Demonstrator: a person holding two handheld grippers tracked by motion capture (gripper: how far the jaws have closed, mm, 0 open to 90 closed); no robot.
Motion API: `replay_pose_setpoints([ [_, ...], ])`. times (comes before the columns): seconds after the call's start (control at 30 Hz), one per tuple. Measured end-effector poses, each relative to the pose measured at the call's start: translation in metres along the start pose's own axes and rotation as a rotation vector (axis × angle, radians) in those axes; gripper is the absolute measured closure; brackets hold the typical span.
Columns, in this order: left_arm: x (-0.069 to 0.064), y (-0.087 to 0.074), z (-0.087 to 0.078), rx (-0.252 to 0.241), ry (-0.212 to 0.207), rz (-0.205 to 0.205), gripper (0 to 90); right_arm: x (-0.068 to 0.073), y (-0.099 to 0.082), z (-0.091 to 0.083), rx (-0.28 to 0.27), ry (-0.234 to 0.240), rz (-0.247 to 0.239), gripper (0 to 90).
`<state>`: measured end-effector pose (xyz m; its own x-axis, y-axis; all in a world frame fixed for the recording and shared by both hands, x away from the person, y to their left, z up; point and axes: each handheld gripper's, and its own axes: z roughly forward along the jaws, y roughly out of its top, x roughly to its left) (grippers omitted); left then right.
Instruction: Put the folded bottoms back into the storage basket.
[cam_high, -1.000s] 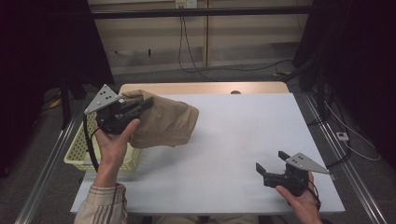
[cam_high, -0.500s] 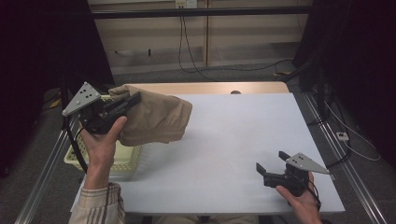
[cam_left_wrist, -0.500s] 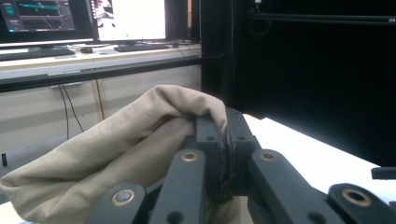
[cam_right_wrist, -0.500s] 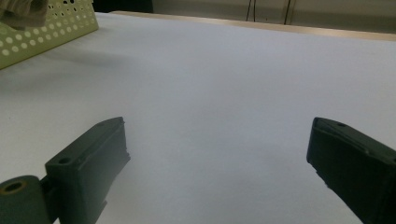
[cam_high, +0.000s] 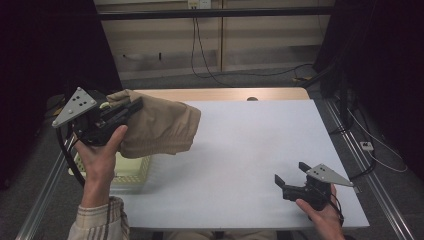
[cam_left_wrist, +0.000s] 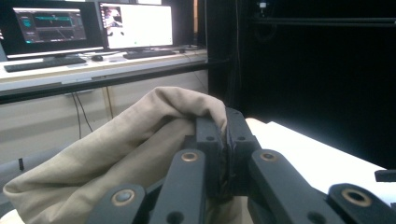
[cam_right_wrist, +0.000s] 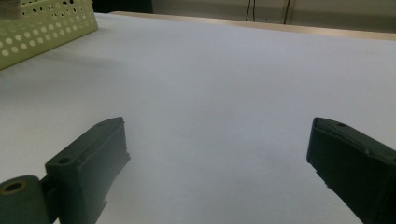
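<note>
High view: the left hand-held gripper (cam_high: 132, 106) is raised off the worktop (cam_high: 250, 150) at its left edge, tilted so its jaws point away from the person and toward the right. Those jaws are pressed together on a fold of a tan cloth (cam_high: 160, 127), which hangs from them in a loose bundle, draping down and to the right of the tips. The lower hem of the cloth hangs above the rim of a pale yellow perforated basket (cam_high: 127, 172) that sits below the left hand-held gripper, at the worktop's left edge; whether the cloth touches the basket cannot be told. The person's left hand (cam_high: 100, 157) wraps the body of that tool from beneath, a plaid sleeve (cam_high: 97, 225) showing at the wrist.

In the left gripper view the two black jaws meet with only a thin pinch of tan cloth (cam_left_wrist: 116, 154) between them, and the rest of the fabric billows up and to the left of the tips. Beyond it stand monitors (cam_left_wrist: 93, 25) on a desk.

The right hand-held gripper (cam_high: 290, 176) rests low near the worktop's near right corner, well apart from the cloth, its jaws spread wide with nothing between them. In the right gripper view the bare white worktop (cam_right_wrist: 210, 93) lies between its jaws, and the basket (cam_right_wrist: 46, 28) sits far off to the upper left.
</note>
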<state>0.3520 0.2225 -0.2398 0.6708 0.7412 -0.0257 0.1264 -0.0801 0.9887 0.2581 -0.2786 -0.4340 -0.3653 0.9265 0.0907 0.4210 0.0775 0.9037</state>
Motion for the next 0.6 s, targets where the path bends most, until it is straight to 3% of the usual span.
replay_pose_setpoints([
  [0.27,0.007,0.001,-0.011,0.008,0.023,0.012,87.1,0.000,0.000,0.001,0.005,-0.004,-0.005,4.9],
  [0.6,0.022,-0.003,-0.026,0.001,0.059,-0.021,87.1,0.002,0.000,0.000,0.003,0.005,-0.010,4.9],
])
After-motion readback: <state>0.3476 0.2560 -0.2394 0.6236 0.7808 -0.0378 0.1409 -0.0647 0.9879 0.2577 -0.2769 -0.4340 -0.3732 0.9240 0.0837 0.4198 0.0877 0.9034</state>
